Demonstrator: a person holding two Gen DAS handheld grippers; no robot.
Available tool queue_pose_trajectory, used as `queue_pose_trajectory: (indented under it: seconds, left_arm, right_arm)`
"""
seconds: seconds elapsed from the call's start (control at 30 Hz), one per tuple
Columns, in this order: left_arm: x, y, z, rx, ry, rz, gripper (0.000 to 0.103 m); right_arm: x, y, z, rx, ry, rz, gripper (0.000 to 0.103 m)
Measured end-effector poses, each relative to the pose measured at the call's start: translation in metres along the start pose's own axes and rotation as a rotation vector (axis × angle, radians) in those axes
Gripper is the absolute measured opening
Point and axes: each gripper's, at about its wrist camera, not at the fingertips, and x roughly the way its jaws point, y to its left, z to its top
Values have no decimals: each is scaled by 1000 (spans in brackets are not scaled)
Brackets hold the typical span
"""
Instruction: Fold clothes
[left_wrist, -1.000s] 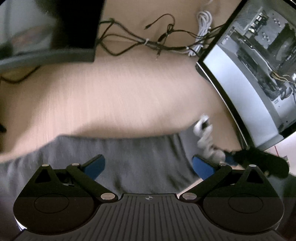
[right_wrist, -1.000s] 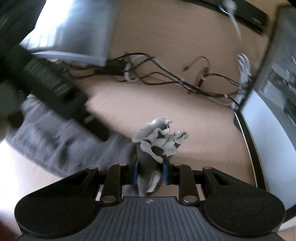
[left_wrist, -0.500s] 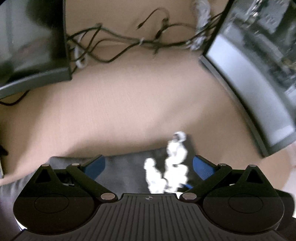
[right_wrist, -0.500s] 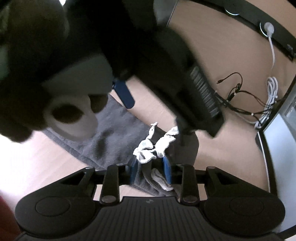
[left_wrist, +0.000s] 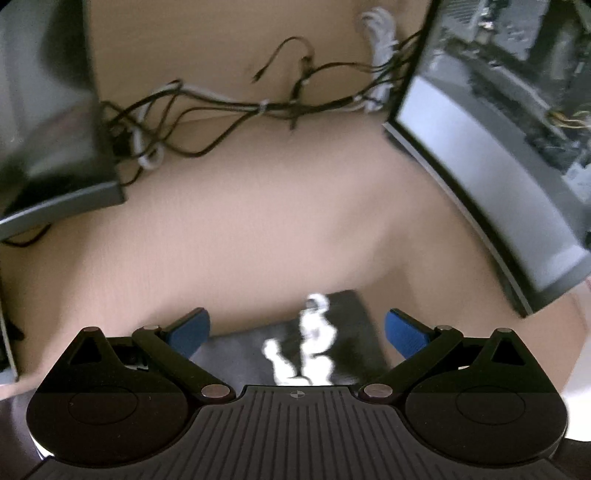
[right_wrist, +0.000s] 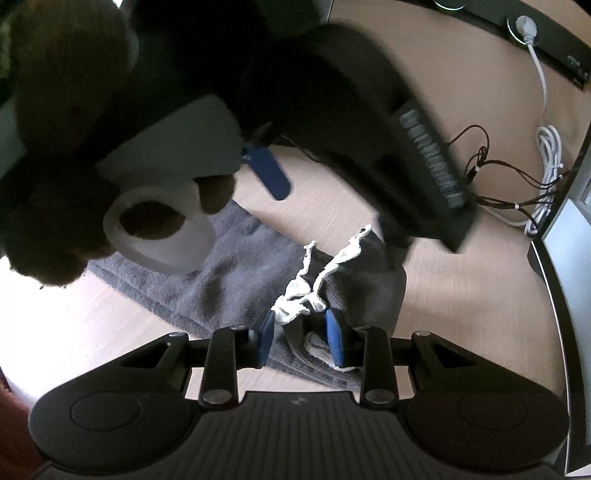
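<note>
Right tool (right_wrist: 301, 341) sits with its pads slightly apart around a bunched grey cloth (right_wrist: 236, 280) corner with white drawstrings (right_wrist: 314, 284), probably still pinching it. Left tool (left_wrist: 295, 328) hangs wide apart, empty, just above. Cloth lies on the tabletop (left_wrist: 258, 221), long axis running away left of the right tool.
</note>
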Motion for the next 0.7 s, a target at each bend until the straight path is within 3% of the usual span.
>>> queue_pose_trajectory:
  seconds: [0.07, 0.23, 0.33, 0.4, 0.47, 0.53, 0.63, 0.7]
  left_arm:
    - [0, -7, 1, 14, -6, -22, 103]
    - [21, -4, -1, 20, 59, 16, 103]
    - [35, 12, -5, -27, 113, 42, 103]
    - [37, 23, -7, -76, 124, 9, 103]
    - [36, 25, -8, -74, 121, 8, 103]
    - [35, 26, -9, -69, 117, 5, 103]
    - [34, 28, -11, -68, 110, -1, 103]
    - [35, 29, -11, -68, 106, -6, 103]
  right_arm:
    - [0, -1, 0, 2, -1, 2, 31]
    - [-1, -6, 0, 13, -1, 4, 31]
    - [-5, -13, 0, 43, 1, 15, 32]
    - [-12, -23, 1, 96, 3, 40, 34]
    - [-20, -39, 2, 190, 8, 67, 42]
    - [-27, -59, -1, 319, 9, 86, 42]
    - [-33, -93, -10, 557, -2, 116, 39]
    - [-30, -114, -21, 683, 5, 109, 32]
